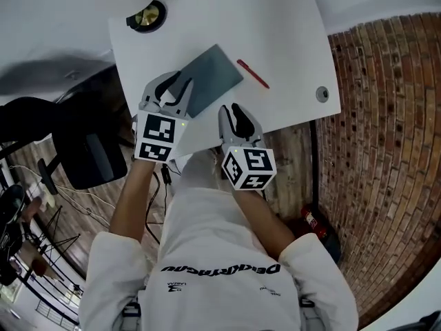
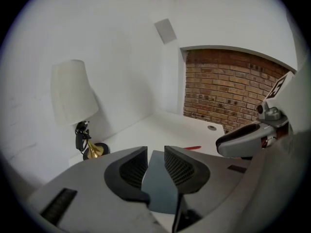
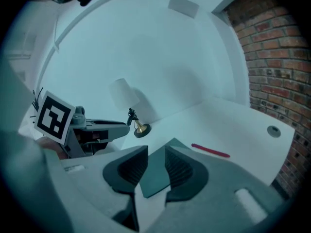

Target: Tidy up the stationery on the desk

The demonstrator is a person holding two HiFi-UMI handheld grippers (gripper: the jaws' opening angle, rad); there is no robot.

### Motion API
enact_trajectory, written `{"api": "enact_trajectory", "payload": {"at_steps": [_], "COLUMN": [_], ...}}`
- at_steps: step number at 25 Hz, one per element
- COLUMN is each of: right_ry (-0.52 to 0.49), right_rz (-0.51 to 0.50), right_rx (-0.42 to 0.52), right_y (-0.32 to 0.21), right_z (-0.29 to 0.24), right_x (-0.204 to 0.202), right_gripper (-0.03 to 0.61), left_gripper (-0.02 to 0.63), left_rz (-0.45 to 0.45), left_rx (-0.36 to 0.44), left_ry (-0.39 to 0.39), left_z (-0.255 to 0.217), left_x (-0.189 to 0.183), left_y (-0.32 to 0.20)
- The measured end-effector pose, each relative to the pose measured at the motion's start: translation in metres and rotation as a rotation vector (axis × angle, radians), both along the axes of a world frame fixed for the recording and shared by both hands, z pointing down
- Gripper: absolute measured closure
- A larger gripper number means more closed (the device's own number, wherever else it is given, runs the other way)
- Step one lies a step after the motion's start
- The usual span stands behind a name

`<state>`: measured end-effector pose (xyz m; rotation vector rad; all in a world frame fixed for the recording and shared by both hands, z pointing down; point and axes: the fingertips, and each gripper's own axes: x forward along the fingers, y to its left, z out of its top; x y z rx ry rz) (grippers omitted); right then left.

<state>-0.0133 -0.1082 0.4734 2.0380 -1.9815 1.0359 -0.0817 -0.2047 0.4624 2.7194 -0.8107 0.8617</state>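
Note:
A slate-grey notebook [image 1: 210,80] lies at an angle on the white desk [image 1: 289,40], and a red pen [image 1: 253,74] rests just to its right. My left gripper [image 1: 176,88] hovers over the notebook's near left edge, its jaws apart and nothing pressed between them; in the left gripper view the notebook [image 2: 158,183] shows through the gap of that gripper [image 2: 155,165]. My right gripper [image 1: 233,114] sits at the desk's front edge, near the notebook's closest corner, also open. In the right gripper view, this gripper [image 3: 156,166] frames the notebook [image 3: 155,178], and the pen [image 3: 210,151] lies beyond.
A table lamp with a brass base [image 1: 147,16] stands at the desk's far left corner. A round cable grommet [image 1: 322,94] sits near the right edge. A brick wall [image 1: 386,116] runs along the right side, and a black chair [image 1: 83,150] stands left of the person.

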Motion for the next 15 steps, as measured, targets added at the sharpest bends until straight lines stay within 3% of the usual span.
{"api": "enact_trajectory", "payload": {"at_steps": [4, 11, 15], "right_ry": [-0.066, -0.151, -0.178], "right_rz": [0.035, 0.098, 0.127], "right_rx": [-0.051, -0.162, -0.205], "right_y": [-0.009, -0.009, -0.014], "right_z": [0.033, 0.091, 0.117], "right_x": [0.007, 0.018, 0.016], "right_gripper": [0.454, 0.416, 0.410], "left_gripper": [0.462, 0.446, 0.439], "left_rz": [0.067, 0.236, 0.277], "left_rx": [-0.082, -0.193, -0.256], "left_ry": [-0.006, -0.155, -0.228], "left_z": [0.031, 0.099, 0.131], "left_x": [0.014, 0.032, 0.032], "left_y": [-0.019, -0.029, -0.035]}}
